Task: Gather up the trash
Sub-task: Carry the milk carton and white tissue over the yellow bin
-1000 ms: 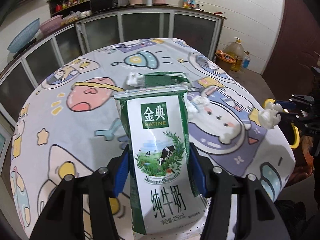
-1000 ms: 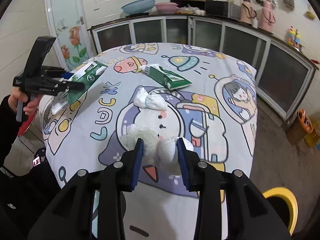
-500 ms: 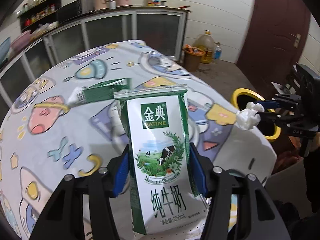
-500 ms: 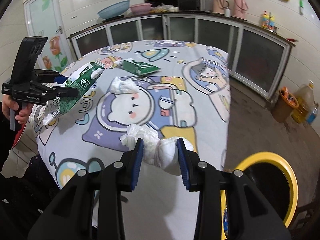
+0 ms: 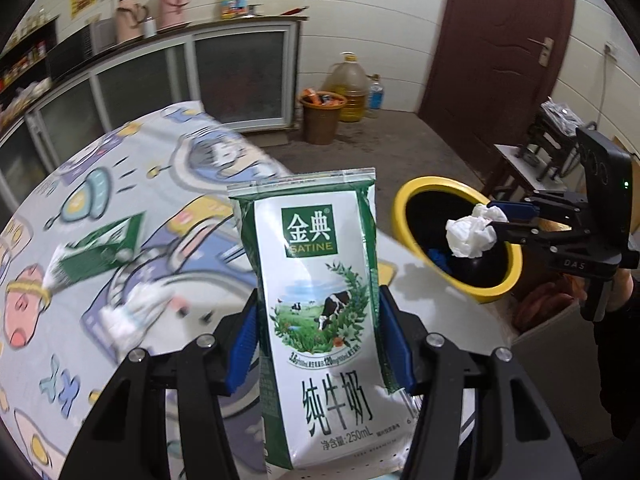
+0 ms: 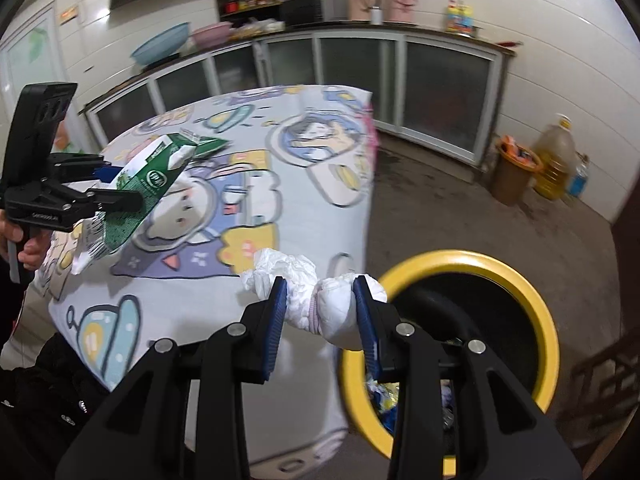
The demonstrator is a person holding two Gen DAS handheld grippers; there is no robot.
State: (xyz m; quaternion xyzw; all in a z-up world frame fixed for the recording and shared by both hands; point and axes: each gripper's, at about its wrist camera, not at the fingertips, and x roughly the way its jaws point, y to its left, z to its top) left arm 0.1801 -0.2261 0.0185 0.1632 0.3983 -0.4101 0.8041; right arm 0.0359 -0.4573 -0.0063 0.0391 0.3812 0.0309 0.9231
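Right now I have both tools loaded and I am at the drop-off step. My left gripper (image 5: 318, 344) is clamped on a green and white milk carton (image 5: 320, 312), which stands upright between the blue pads, held off the table (image 5: 120, 184). My right gripper (image 6: 320, 308) is pinched on a crumpled white tissue wad (image 6: 316, 300), and from the left wrist view that wad hangs over the mouth of the yellow-rimmed trash bin (image 5: 412, 196), which stands on the floor just beside the table edge. From the right wrist view the wad looks nearer the bin's near rim than its middle, so I cannot say it is fully centred.

My judgement is that the next move is to ease the right tool a little further over the dark opening, then part its fingers so the tissue falls inside. After that the carton needs carrying across to the same bin; it is wider and stiffer, so I would tip it top first.

2 more pieces remain on the patterned cloth: a second flattened green carton (image 5: 96, 254) and another white tissue (image 5: 128, 316) near it, both blurred here.
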